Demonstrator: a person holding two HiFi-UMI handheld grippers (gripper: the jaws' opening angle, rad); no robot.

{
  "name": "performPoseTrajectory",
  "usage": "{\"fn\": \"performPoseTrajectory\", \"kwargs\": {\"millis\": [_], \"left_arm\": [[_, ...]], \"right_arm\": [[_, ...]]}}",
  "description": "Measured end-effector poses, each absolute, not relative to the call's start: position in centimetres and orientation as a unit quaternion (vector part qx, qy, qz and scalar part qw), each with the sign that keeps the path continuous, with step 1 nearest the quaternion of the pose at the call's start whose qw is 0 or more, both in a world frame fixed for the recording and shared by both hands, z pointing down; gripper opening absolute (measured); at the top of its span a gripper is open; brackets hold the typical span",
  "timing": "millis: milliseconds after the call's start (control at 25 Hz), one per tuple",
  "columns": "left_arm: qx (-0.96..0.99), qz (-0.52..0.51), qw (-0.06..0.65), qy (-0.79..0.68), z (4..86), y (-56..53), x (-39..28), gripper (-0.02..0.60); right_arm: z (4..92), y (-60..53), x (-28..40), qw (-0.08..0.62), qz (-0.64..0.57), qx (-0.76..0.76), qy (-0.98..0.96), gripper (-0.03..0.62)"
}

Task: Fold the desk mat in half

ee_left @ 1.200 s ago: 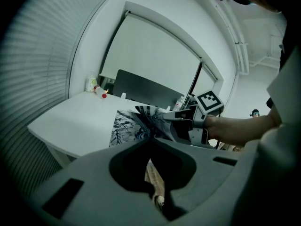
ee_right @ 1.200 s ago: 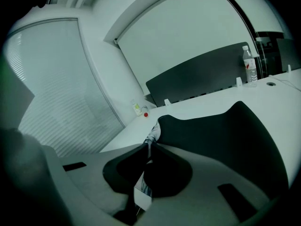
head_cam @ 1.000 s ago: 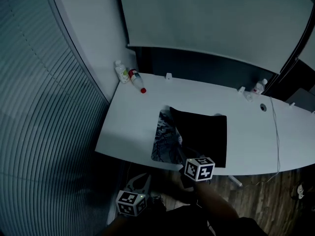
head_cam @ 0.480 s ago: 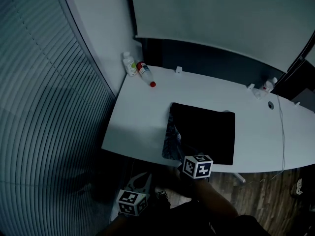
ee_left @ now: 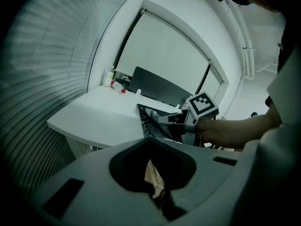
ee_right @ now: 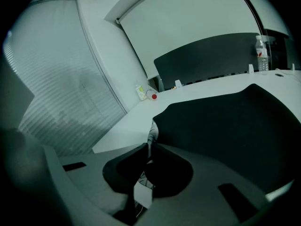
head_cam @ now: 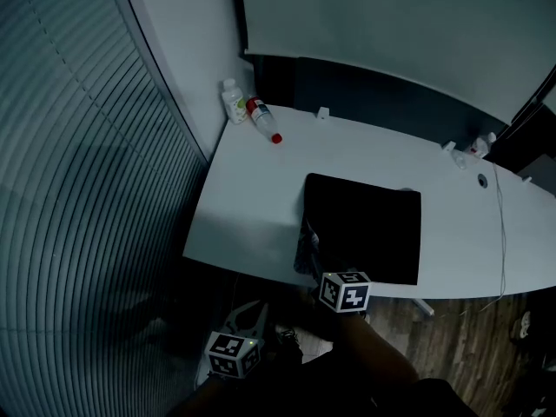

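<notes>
The black desk mat (head_cam: 365,224) lies on the white desk (head_cam: 252,198), doubled over, with a narrow strip of its printed side (head_cam: 306,243) standing up along its left edge. My right gripper (head_cam: 326,272) is at the desk's near edge, shut on that raised near-left edge. In the right gripper view the printed edge (ee_right: 150,134) runs down into the closed jaws of the right gripper (ee_right: 149,150), with the mat (ee_right: 221,126) spreading away to the right. My left gripper (head_cam: 230,354) hangs below the desk edge, off to the left. Its jaws look shut and hold nothing (ee_left: 151,144).
Two bottles (head_cam: 234,102) (head_cam: 263,120) lie at the desk's far left corner, and another bottle (head_cam: 480,144) stands at the far right. A thin cable (head_cam: 501,233) runs down the right side. Blinds (head_cam: 78,189) line the left wall. Wooden floor (head_cam: 460,337) lies below.
The printed strip along the mat's left edge has narrowed as the raised edge came over to the right. The right gripper stays at the near edge, and the left gripper has not moved.
</notes>
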State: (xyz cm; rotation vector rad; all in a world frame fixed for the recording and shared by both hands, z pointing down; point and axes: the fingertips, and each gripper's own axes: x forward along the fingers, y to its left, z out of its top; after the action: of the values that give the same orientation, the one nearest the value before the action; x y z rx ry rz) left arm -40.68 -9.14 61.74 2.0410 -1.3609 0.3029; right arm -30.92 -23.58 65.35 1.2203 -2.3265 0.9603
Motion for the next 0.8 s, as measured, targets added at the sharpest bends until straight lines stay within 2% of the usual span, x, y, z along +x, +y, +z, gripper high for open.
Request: {"fn": "performPoseTrajectory", "kwargs": {"millis": [400, 560, 800], "left_arm": [[0.774, 0.114, 0.333, -0.526, 61.7, -8.5, -40.8, 0.006], [0.776, 0.115, 0.332, -0.525, 61.5, -8.2, -40.3, 0.006], [0.781, 0.115, 0.326, -0.520, 61.6, -7.8, -39.6, 0.006]], "right_arm": [[66.0, -22.6, -32.0, 0.191, 0.327, 0.420, -0.825, 0.040], [65.6, -21.7, -33.2, 0.192, 0.323, 0.394, -0.839, 0.078], [65.6, -20.1, -33.7, 0.189, 0.318, 0.378, -0.849, 0.078]]}}
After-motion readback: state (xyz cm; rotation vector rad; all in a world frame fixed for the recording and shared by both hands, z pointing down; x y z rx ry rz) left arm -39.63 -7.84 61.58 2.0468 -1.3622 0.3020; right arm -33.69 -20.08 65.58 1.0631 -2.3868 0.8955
